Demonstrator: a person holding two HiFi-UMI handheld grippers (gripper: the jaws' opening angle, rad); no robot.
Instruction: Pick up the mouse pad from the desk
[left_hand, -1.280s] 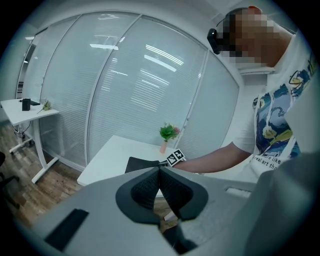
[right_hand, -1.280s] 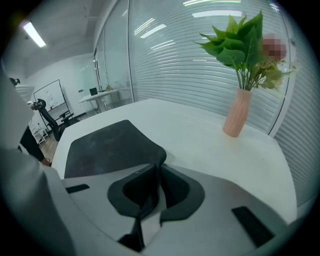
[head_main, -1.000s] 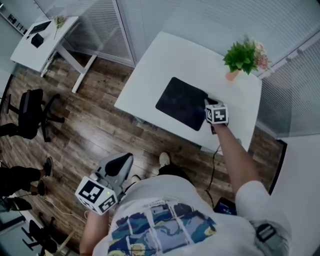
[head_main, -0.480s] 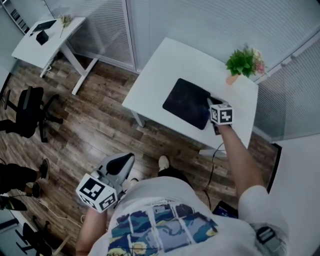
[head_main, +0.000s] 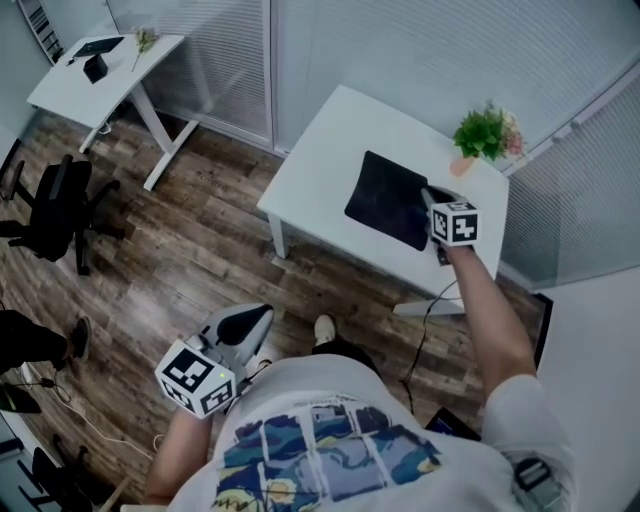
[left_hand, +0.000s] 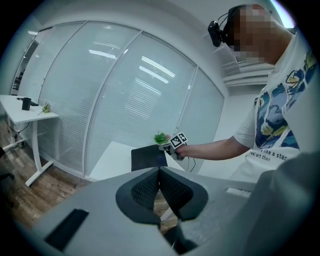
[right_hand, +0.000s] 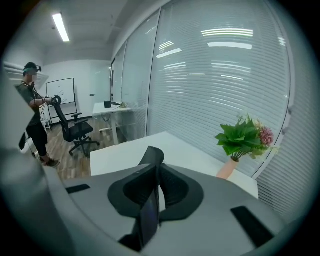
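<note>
Blue-printed white T-shirt, grey left gripper

Black mouse pad, white desk

Mouse pad: matt black, cloth-like, flexible. Desk: smooth white, faint sheen. Floor: wood-grain planks, semi-gloss.

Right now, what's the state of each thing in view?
mouse pad: pinched at one edge, tilted up off the desk.
right gripper: shut on the mouse pad.
left gripper: shut, empty, held away from the desk.
plant: upright at the desk's far corner.
</note>
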